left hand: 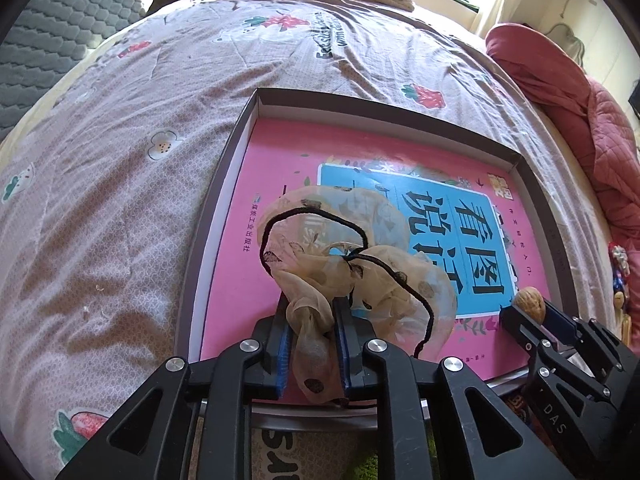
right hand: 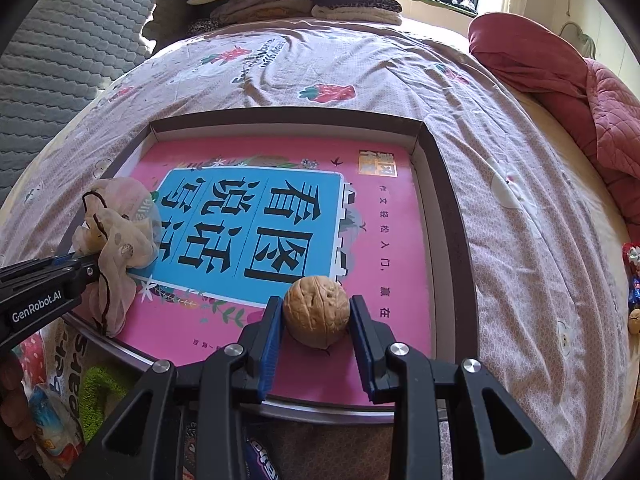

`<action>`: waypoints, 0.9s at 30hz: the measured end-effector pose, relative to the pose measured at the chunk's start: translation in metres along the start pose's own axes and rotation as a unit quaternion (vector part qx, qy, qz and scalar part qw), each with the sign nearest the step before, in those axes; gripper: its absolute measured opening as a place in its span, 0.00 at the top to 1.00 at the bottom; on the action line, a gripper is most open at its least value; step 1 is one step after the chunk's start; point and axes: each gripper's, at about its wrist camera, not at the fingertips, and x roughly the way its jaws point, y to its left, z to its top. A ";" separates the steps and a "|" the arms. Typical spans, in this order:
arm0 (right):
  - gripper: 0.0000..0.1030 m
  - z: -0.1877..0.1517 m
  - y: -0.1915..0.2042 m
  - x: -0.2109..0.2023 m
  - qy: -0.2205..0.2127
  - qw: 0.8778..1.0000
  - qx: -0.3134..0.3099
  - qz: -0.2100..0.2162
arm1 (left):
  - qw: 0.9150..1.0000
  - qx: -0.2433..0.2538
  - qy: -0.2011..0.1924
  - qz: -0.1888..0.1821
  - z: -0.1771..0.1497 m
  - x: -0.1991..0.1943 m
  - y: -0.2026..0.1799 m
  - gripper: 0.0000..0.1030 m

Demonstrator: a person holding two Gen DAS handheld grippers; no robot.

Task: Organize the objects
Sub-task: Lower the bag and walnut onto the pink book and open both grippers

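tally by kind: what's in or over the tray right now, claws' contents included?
Books: 1, pink book lying flat in the tray
Hair ties: 1, sheer spotted hair tie in the left claw
Walnuts: 1, walnut in the right claw
Total: 3

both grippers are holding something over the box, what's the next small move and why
Probably lower the right gripper a little and open it to release the walnut. Its jaws clamp the walnut just above the pink book lying in the shallow box, so it is already over a free spot. The left gripper holds the sheer scrunchie over the book's other side, so that could follow.
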 end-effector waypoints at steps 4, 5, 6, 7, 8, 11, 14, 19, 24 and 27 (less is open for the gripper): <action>0.67 0.001 -0.001 -0.002 0.001 1.000 0.003 -0.001 | 1.000 -0.002 0.005 -0.002 -0.002 -0.001 0.002 0.74; 0.67 0.001 -0.001 -0.003 0.000 1.000 0.004 -0.001 | 1.000 0.000 0.006 -0.001 -0.003 -0.002 0.001 0.73; 0.67 0.001 0.000 -0.004 0.000 1.000 0.003 -0.001 | 1.000 -0.001 0.006 -0.001 -0.003 -0.003 0.001 0.72; 0.66 0.001 0.000 -0.005 0.000 1.000 0.002 -0.001 | 1.000 -0.001 0.005 -0.003 -0.003 -0.004 0.002 0.72; 0.66 0.001 0.000 -0.006 0.000 1.000 0.002 -0.003 | 1.000 -0.002 0.006 -0.006 -0.004 -0.005 0.001 0.72; 0.61 0.002 -0.001 -0.009 -0.001 1.000 0.005 -0.005 | 1.000 -0.003 0.008 -0.010 -0.006 -0.007 0.001 0.68; 0.58 0.002 -0.003 -0.013 -0.005 1.000 0.009 -0.004 | 1.000 -0.002 0.007 -0.015 -0.007 -0.011 0.001 0.58; 0.57 0.002 -0.006 -0.019 -0.009 1.000 0.014 -0.003 | 1.000 -0.006 -0.011 -0.023 -0.008 -0.024 0.002 0.53; 0.57 0.001 -0.006 -0.029 -0.022 1.000 0.016 0.001 | 0.999 -0.003 -0.040 -0.029 -0.006 -0.042 0.002 0.47; 0.57 0.000 -0.006 -0.035 -0.028 0.999 0.017 0.006 | 0.998 -0.002 -0.051 -0.028 -0.008 -0.052 0.002 0.46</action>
